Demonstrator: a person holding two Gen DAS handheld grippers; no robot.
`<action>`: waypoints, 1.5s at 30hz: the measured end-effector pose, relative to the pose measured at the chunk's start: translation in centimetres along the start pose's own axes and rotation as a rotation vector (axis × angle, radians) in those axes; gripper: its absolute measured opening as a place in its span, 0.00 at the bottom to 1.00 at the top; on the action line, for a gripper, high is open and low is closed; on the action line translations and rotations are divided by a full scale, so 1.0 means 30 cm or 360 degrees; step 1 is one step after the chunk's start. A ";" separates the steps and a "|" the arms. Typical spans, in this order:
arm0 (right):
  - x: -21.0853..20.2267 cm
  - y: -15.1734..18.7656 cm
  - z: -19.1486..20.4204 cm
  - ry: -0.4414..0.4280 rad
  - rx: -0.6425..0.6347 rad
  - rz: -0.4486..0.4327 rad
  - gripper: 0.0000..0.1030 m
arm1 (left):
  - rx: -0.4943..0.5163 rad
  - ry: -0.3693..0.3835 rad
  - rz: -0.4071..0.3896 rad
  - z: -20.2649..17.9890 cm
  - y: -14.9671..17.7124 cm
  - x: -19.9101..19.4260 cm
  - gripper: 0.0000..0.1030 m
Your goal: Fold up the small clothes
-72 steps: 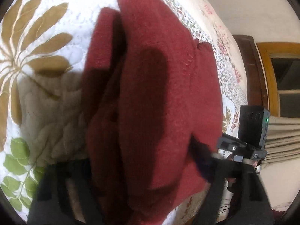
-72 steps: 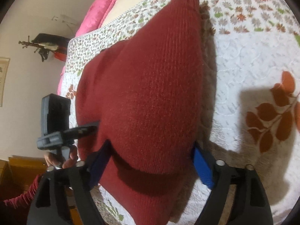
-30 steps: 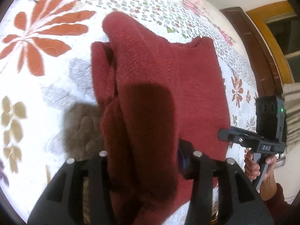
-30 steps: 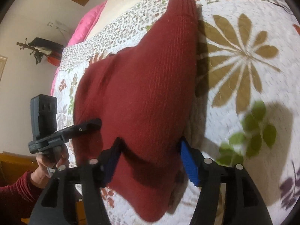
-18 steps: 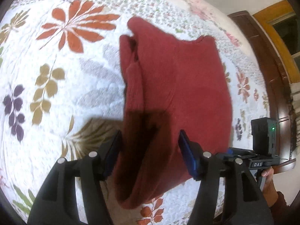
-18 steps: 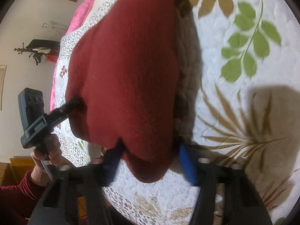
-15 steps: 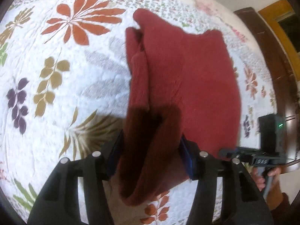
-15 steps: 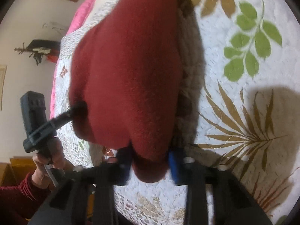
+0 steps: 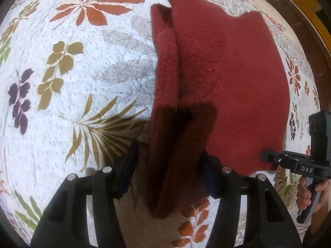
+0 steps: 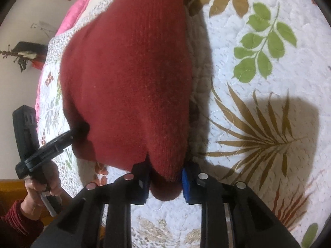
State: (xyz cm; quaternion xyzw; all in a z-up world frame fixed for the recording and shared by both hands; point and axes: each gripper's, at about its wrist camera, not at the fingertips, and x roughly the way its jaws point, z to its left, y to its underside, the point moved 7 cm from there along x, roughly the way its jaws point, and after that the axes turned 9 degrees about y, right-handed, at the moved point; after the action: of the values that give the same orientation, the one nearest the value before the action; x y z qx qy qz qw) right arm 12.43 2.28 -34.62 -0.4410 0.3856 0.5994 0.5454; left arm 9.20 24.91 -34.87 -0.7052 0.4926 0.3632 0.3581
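Right hand-held gripper is clamped on the near corner of the red sweater, its blue pads pressing the knit from both sides, and a lump of cloth bulges toward the camera between them. Left hand-held gripper stands with its jaws spread wide; a folded strip of the same sweater runs between them, clear of the left pad, while contact at the right pad cannot be told. From there the sweater spreads out flat on the leaf-patterned quilt of the bed, its doubled left edge lying straight and a sleeve end at the far side. Open quilt lies to the left of that edge. On the sweater's other side a dark wooden bed frame borders the quilt.
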 end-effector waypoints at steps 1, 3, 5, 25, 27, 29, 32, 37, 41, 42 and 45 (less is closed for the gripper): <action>-0.023 0.010 -0.009 0.0023 0.0000 -0.0015 0.38 | 0.0011 -0.0036 -0.0018 -0.010 0.001 -0.030 0.59; -0.073 0.021 0.002 0.0116 -0.0005 -0.0057 0.46 | 0.0038 -0.0106 -0.0043 -0.028 0.004 -0.077 0.66; -0.127 0.034 0.020 0.0161 -0.0017 -0.0109 0.55 | 0.0067 -0.0144 -0.0074 -0.056 0.016 -0.132 0.73; -0.476 0.222 0.152 0.0511 -0.0116 -0.0354 0.92 | 0.0111 -0.0355 -0.0144 -0.216 0.163 -0.453 0.86; -0.496 0.240 0.158 0.0527 -0.0107 -0.0362 0.92 | 0.0107 -0.0354 -0.0138 -0.228 0.180 -0.478 0.86; -0.512 0.250 0.161 0.0532 -0.0103 -0.0365 0.92 | 0.0110 -0.0356 -0.0146 -0.242 0.190 -0.501 0.86; -0.544 0.263 0.173 0.0542 -0.0099 -0.0382 0.92 | 0.0137 -0.0390 -0.0176 -0.267 0.199 -0.539 0.86; -0.597 0.268 0.196 0.0571 -0.0103 -0.0427 0.92 | 0.0162 -0.0425 -0.0222 -0.306 0.202 -0.595 0.86; -0.621 0.270 0.215 0.0564 -0.0106 -0.0441 0.92 | 0.0182 -0.0451 -0.0250 -0.329 0.204 -0.627 0.86; -0.625 0.272 0.221 0.0562 -0.0108 -0.0443 0.92 | 0.0181 -0.0454 -0.0254 -0.332 0.204 -0.633 0.86; -0.629 0.276 0.233 0.0556 -0.0115 -0.0443 0.92 | 0.0183 -0.0469 -0.0269 -0.338 0.204 -0.652 0.86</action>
State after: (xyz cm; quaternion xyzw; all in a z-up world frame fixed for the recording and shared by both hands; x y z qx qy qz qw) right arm 3.75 2.06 -14.67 -0.6064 0.3879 0.4462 0.5317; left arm 0.07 23.09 -14.00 -0.6615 0.3938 0.4024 0.4954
